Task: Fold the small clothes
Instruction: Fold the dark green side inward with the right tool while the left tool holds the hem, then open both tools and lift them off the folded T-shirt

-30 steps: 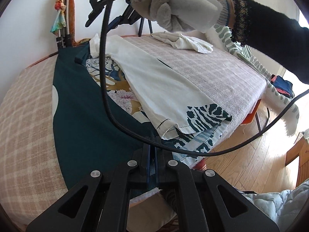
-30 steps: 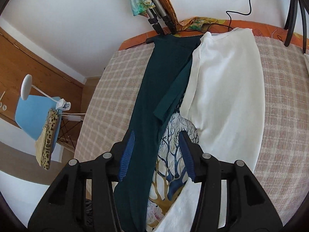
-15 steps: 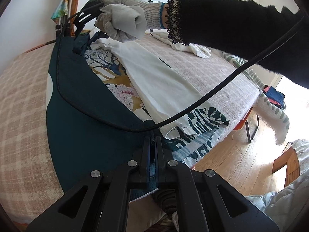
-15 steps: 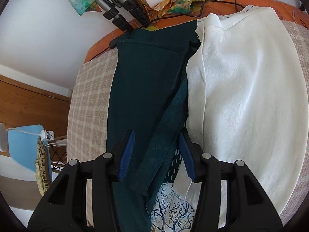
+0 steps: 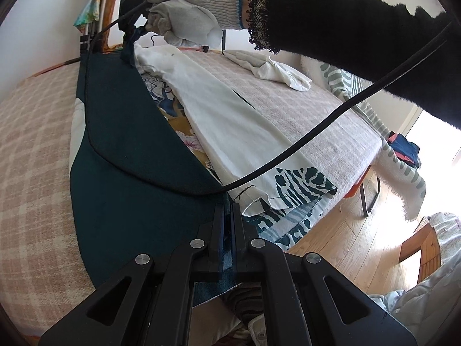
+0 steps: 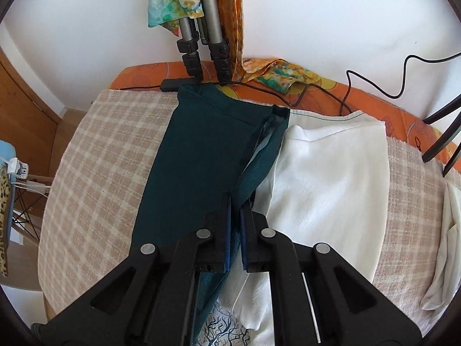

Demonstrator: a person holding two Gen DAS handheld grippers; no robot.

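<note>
The folding is, as I judge it, only at its beginning: the dark green garment [image 5: 129, 150] lies stretched long over the checked bed cover [image 5: 31, 144], from the near edge of the bed up to the wall, with a white garment [image 5: 230, 124] laid along it and a printed fabric with branches and flowers [image 5: 175, 121] showing between the two. No finished fold is visible on it, and a second white piece [image 5: 270, 69] lies crumpled farther away on the cover, so much work seems to be left. The left gripper [image 5: 227, 222] is at the near end of the green garment, pointing down at a slant; its jaws are pressed together on the edge of the cloth, where a bit of fabric shows between the pads. The right gripper [image 6: 236, 219] is at the far end, near the tripod legs [image 6: 201, 37] by the wall, and points steeply down. Its jaws are clamped on a narrow green strip [image 6: 259, 164] that rises from the garment's top corner. In the left wrist view the person's gloved right hand [image 5: 190, 17] holds this gripper above the far corner, the black sleeve [image 5: 345, 34] reaching across the bed, and a black cable [image 5: 317, 132] hangs from it over the clothes.
</note>
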